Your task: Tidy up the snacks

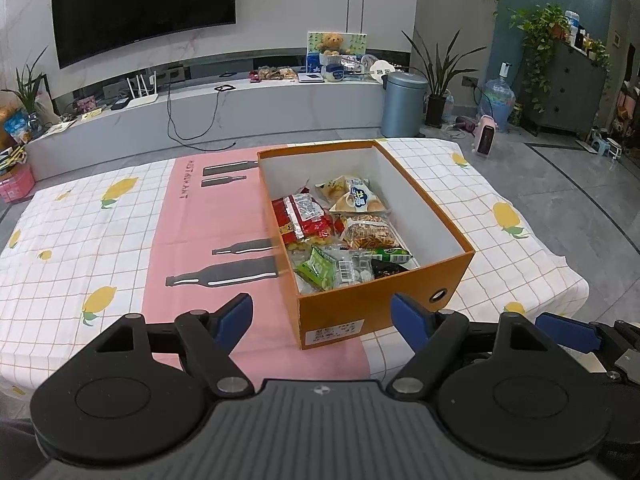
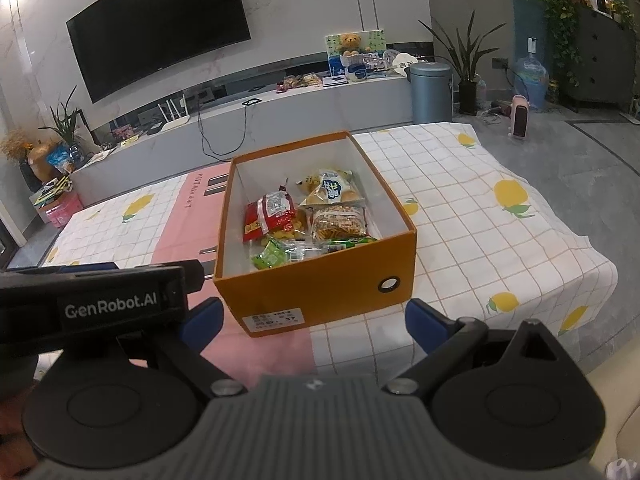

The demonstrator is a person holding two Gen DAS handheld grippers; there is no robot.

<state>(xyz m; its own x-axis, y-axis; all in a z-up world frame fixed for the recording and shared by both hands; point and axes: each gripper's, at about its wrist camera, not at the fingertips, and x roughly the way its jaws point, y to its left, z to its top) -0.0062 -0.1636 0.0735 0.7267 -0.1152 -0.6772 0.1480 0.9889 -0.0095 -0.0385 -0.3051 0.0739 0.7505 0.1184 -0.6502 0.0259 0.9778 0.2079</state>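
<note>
1. Rectangular orange cardboard box (image 1: 420,284), white inside, on checked cloth-covered surface (image 1: 100,240).
2. Crinkly plastic snack packets (image 1: 340,232) heaped inside.
3. Left claw (image 1: 322,314) and right claw (image 2: 314,316) both spread wide, gripping nothing.

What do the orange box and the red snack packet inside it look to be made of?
Orange box: likely cardboard, matte orange outside and plain white inside, with thin straight walls, a punched round hole and a paper label on its near end.

Red snack packet: seemingly glossy plastic film, wrinkled and catching highlights, with a silvery, possibly foil-like strip across its top.
</note>
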